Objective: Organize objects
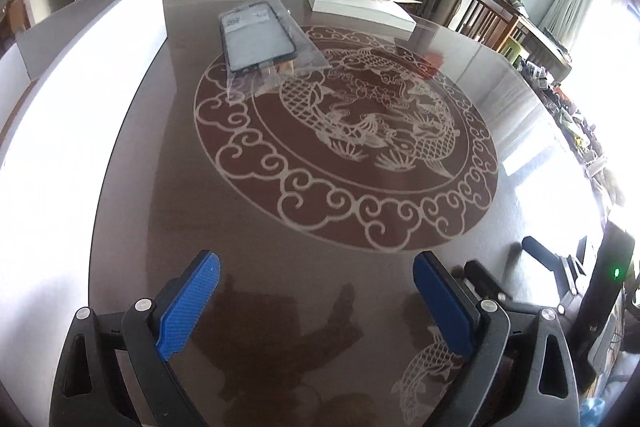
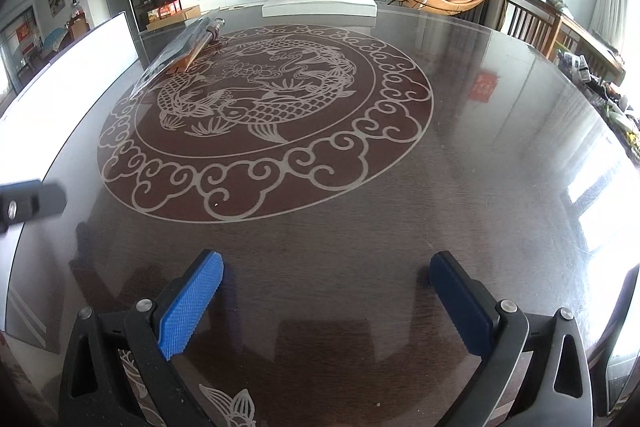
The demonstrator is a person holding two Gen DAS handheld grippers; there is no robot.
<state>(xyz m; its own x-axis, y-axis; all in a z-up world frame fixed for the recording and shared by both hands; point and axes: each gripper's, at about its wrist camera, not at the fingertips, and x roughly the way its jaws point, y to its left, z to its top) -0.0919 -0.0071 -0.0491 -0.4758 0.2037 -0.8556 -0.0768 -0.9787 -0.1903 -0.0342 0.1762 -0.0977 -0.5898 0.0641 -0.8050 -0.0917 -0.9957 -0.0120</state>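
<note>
A clear plastic bag holding a dark-rimmed flat case lies on the far left part of the dark glass table, over the fish medallion's edge. In the right wrist view the same bag lies at the far left, seen edge-on. My left gripper hangs above the near table, well short of the bag, jaws wide open with nothing between the blue pads. My right gripper is likewise wide open and empty over the near table. Part of the right gripper shows at the left view's right edge.
A white open box sits at the table's far side; the same box shows in the right view. A tall white panel borders the table's left edge. A wooden chair and cluttered items stand at the right. A black gripper part pokes in left.
</note>
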